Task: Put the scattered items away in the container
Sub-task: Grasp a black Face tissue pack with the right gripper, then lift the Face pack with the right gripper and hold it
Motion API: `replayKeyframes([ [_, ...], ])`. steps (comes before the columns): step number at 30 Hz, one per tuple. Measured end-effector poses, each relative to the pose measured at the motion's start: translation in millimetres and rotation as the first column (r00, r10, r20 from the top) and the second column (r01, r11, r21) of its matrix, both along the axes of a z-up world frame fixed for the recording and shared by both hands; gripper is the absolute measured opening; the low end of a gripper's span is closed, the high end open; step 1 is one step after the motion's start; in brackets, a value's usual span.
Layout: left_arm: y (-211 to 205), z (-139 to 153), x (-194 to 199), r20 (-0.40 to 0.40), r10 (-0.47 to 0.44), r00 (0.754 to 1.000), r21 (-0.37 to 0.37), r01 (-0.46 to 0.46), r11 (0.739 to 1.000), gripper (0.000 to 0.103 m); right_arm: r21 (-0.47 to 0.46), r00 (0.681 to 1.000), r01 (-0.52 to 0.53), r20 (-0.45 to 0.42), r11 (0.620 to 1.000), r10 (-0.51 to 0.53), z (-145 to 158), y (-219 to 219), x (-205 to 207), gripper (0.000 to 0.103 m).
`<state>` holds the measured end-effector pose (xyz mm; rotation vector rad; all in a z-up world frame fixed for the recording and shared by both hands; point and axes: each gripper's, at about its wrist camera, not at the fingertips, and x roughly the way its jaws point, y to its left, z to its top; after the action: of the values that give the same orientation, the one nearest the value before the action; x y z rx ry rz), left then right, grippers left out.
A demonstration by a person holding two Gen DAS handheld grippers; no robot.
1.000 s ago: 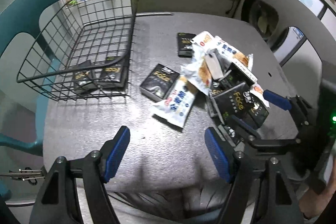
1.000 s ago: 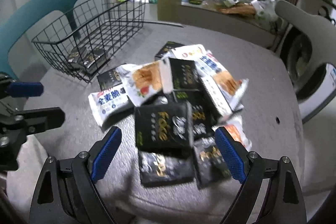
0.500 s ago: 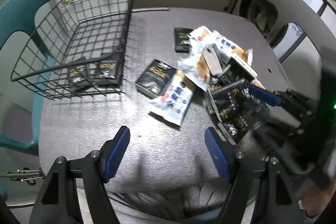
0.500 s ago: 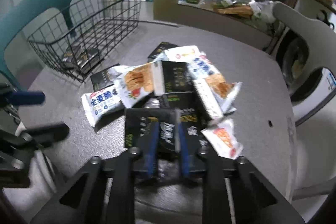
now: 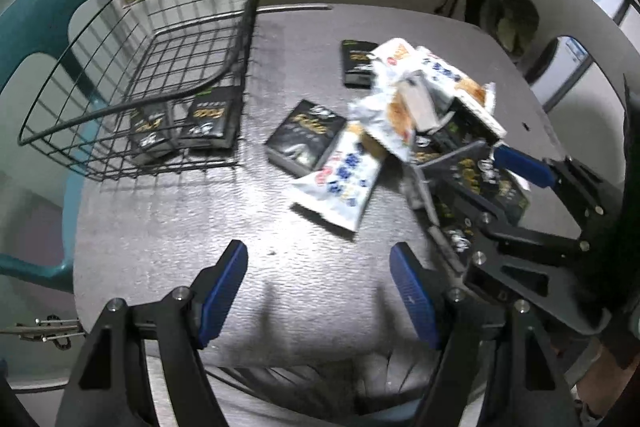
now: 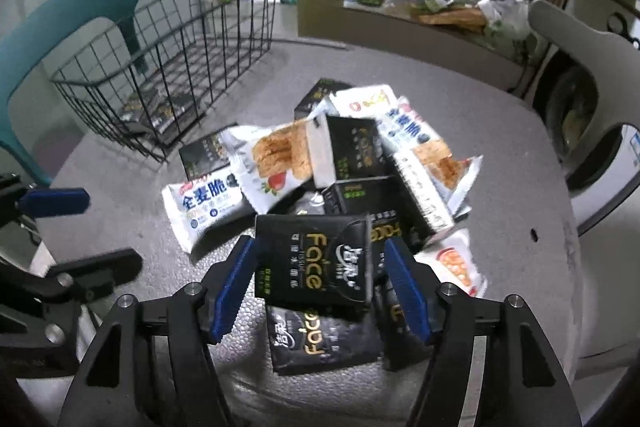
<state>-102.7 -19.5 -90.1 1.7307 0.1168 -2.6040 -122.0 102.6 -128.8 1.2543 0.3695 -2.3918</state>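
Half a second after pinching shut, the right tongs (image 6: pixel 318 269) are opening around a black packet (image 6: pixel 314 263), its lower edge hidden; the left tongs (image 5: pixel 318 289) gape empty.

A thin black-coated metal wire basket (image 5: pixel 132 83) is seen at ten o'clock on a grey table (image 5: pixel 168 227) whose surface is rough, pebbled and matt. Glossy black tissue packs (image 5: pixel 210 119), printed in gold, are seen through the wire. In the pile at two o'clock, a crinkled white biscuit wrapper (image 5: pixel 344 179) of shiny film is found. The black Face pack (image 6: pixel 314 265) is wrapped in smooth, reflective plastic. The blue pads (image 6: pixel 234 281) of the right gripper (image 6: pixel 318 283) look finely ribbed and rubbery, on matt black arms with bright metal screws.
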Motion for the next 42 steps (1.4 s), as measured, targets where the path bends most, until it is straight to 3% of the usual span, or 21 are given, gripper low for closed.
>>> replayKeyframes([
  [12,-9,-11,-2,0.021,0.012,1.000,0.004,-0.012,1.000,0.077,0.081,1.000,-0.014,-0.011,0.997,0.015,-15,-15,-4,0.064],
  [20,-2,-9,-1,0.025,-0.009,1.000,0.017,0.009,1.000,0.077,0.047,1.000,0.016,-0.001,0.999,-0.016,0,13,-2,0.062],
  [23,9,-7,-1,0.021,-0.037,0.999,0.021,0.036,0.999,0.077,0.022,0.998,0.070,-0.005,0.997,-0.070,13,39,-4,0.062],
  [27,35,-13,-2,0.032,-0.085,0.996,0.042,0.084,0.996,0.077,0.072,0.989,0.143,-0.038,0.987,-0.141,23,64,-4,0.062],
  [33,71,-21,-7,0.035,-0.136,0.990,0.080,0.133,0.988,0.077,0.109,0.981,0.192,-0.016,0.975,-0.191,19,91,2,0.063],
  [42,101,-20,-19,-0.017,-0.285,0.958,0.001,0.285,0.958,0.077,0.095,0.979,0.189,0.059,0.977,-0.195,1,103,23,0.062],
])
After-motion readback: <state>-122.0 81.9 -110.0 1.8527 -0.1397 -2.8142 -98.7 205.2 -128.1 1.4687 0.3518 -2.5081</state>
